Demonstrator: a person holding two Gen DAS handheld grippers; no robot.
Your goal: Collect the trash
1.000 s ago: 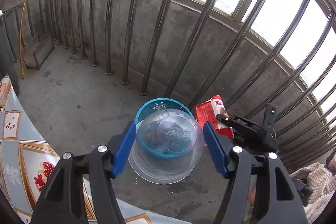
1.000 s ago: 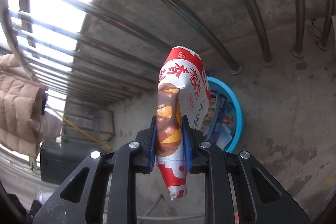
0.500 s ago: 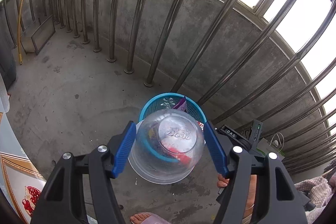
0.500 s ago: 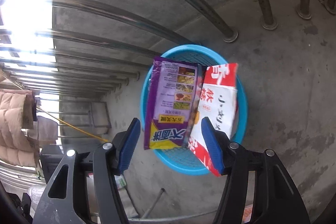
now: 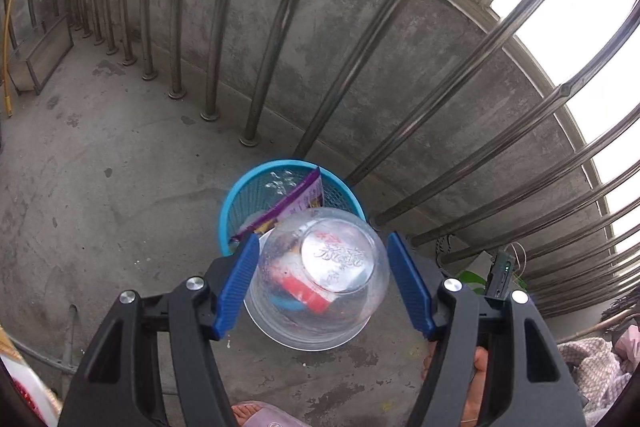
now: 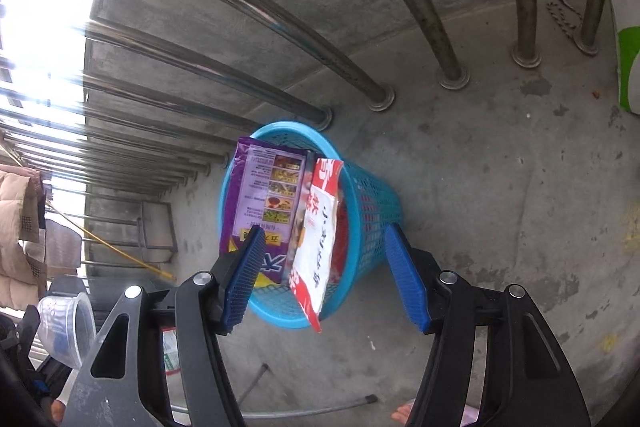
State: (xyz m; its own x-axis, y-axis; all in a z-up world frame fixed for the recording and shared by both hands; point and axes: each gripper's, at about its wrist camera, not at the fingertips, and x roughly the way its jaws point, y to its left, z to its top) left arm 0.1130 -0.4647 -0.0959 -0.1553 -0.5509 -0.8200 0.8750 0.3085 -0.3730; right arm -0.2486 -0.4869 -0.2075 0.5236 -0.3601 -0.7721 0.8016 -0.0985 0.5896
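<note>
A blue mesh waste basket (image 5: pixel 240 199) stands on the concrete floor by the steel railing; it also shows in the right wrist view (image 6: pixel 372 203). A purple snack bag (image 6: pixel 264 203) and a red and white snack bag (image 6: pixel 320 231) stick out of it. My left gripper (image 5: pixel 320 279) is shut on a clear plastic bowl (image 5: pixel 320 275), held bottom forward just above the basket. My right gripper (image 6: pixel 324 275) is open and empty, just above the basket's rim. The bowl also shows at the far left in the right wrist view (image 6: pixel 68 327).
Steel railing bars (image 5: pixel 280 27) and a low concrete wall (image 5: pixel 360 47) stand right behind the basket. A white and green bag (image 6: pixel 624 39) leans at the right. A person's foot (image 5: pixel 256 413) is below the left gripper. Clothes (image 6: pixel 20 235) hang at the left.
My right gripper opened and let the red and white bag drop into the basket, then drew back a little. My left gripper carried the bowl closer over the basket.
</note>
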